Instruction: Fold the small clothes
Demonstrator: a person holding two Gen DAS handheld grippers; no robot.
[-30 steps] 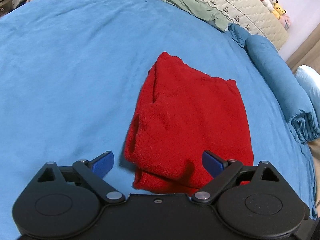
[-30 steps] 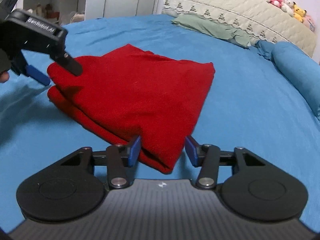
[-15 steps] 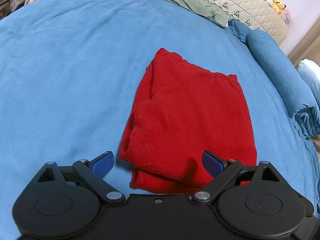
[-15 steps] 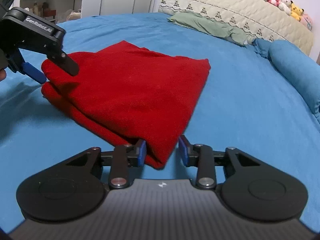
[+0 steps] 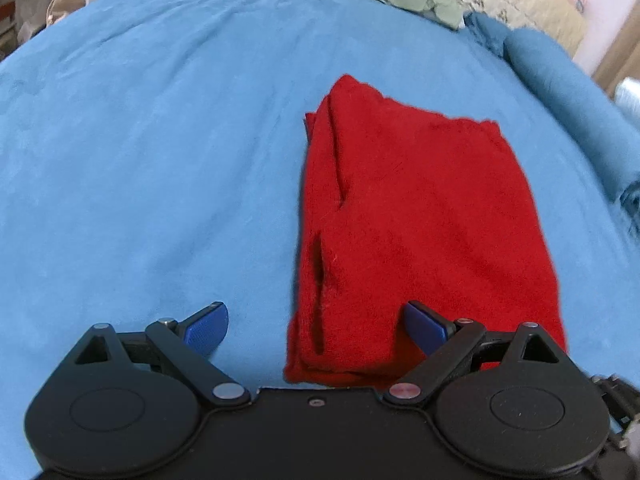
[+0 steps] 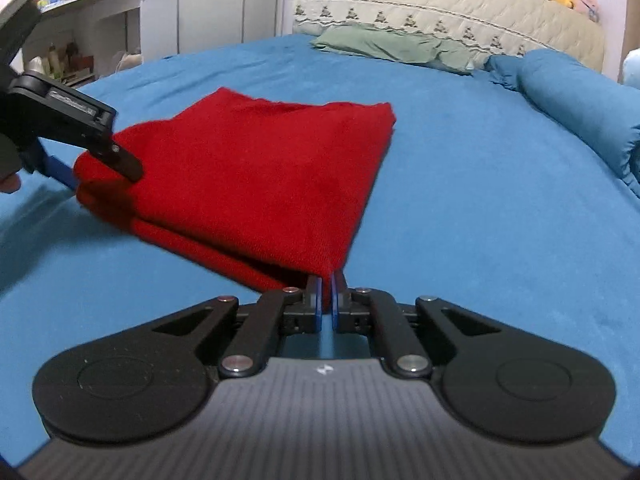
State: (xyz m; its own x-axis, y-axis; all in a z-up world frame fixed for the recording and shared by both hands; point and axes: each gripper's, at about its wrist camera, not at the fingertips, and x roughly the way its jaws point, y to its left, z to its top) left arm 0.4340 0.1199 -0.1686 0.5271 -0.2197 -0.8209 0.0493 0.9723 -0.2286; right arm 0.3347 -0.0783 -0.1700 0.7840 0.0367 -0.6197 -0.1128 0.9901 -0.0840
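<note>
- One red cloth (image 5: 420,216), folded in layers, lies mid-bed (image 5: 140,160).
- My right hand-held gripper (image 6: 326,300) pinches its near right corner, pads nearly together.
- My left hand-held gripper (image 5: 316,324) gapes wide, straddling the near left corner, gripping nothing.
- I judge: close left on all layers, then lift both corners evenly.
- Farther off: one green pillow (image 6: 384,44), one rolled blue quilt (image 6: 580,96).
</note>
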